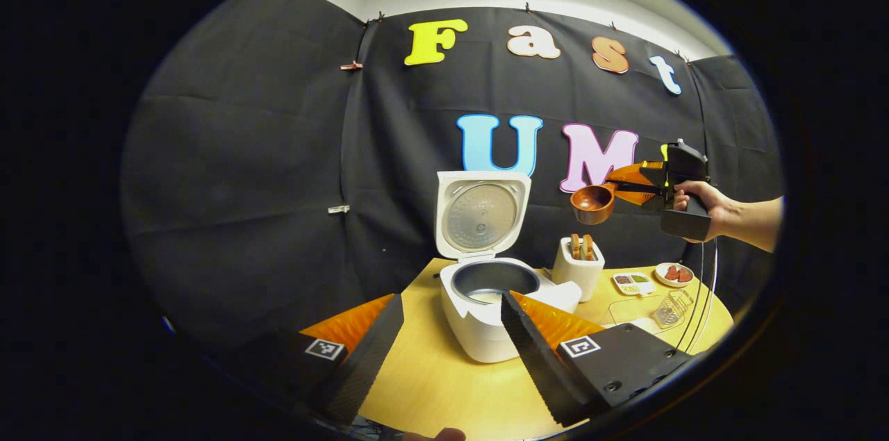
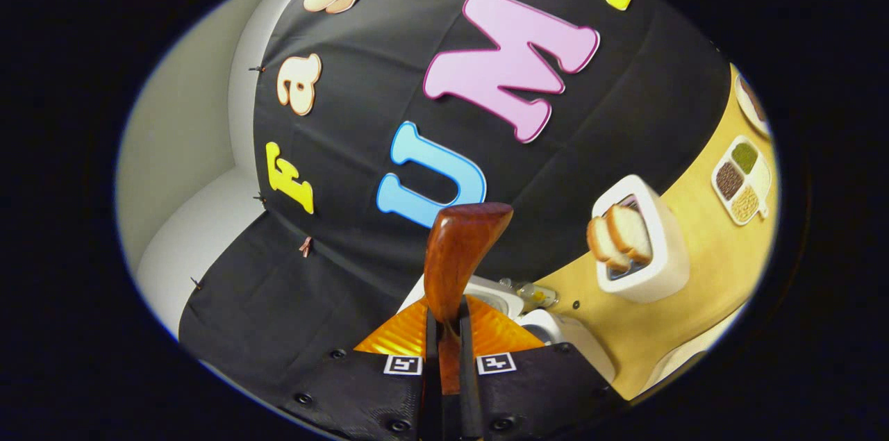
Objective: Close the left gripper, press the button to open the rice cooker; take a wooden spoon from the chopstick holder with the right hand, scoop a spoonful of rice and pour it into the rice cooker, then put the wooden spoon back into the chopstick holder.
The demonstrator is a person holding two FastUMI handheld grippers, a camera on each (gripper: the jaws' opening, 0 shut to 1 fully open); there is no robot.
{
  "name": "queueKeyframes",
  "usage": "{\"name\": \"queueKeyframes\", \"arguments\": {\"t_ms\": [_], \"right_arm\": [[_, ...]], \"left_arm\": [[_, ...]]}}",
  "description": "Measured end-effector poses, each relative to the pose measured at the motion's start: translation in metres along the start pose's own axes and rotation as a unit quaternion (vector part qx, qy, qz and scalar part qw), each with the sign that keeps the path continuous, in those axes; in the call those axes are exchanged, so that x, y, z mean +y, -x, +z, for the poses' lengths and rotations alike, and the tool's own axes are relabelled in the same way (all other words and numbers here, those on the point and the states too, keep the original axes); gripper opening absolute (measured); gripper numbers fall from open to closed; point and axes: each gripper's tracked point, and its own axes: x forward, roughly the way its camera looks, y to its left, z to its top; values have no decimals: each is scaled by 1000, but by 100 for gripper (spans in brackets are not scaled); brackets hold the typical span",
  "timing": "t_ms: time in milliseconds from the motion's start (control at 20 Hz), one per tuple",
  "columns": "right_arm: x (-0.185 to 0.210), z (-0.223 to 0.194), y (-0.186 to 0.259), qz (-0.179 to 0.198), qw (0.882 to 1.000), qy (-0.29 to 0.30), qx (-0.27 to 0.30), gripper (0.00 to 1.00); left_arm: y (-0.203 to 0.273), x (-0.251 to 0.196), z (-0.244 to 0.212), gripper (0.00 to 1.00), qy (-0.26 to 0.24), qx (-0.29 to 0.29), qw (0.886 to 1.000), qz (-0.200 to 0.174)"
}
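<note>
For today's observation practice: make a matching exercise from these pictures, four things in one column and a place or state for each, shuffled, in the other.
Things
1. rice cooker
2. wooden spoon
3. chopstick holder
4. left gripper

States
A. fingers apart, holding nothing
B. lid up
C. white, standing beside the cooker
D. clamped in the right gripper, in the air

Pairs: 1-B, 2-D, 3-C, 4-A

Left gripper [image 1: 451,337]: low, fingers [image 1: 371,351] spread wide apart, gripping nothing. Right gripper [image 2: 448,358]: raised high, held in a hand [image 1: 705,208] with bare forearm extended, rolled sideways, fingers pressed together on a brown wooden spoon [image 2: 458,253].
</note>
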Motion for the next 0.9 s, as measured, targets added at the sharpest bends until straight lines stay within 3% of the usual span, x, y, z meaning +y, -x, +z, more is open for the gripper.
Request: {"name": "queueKeyframes", "arguments": {"t_ms": [200,500,900], "right_arm": [[-16,50,59,4,999,-38,-38,14],[-69,101,145,-34,995,-41,-84,14],[-188,108,220,-163,984,30,-65,14]], "left_arm": [[-4,-26,4,97,-7,-2,1000,-22],[-13,-67,7,97,-17,-2,999,-50],[-17,-105,25,97,-23,-7,998,-53]]}}
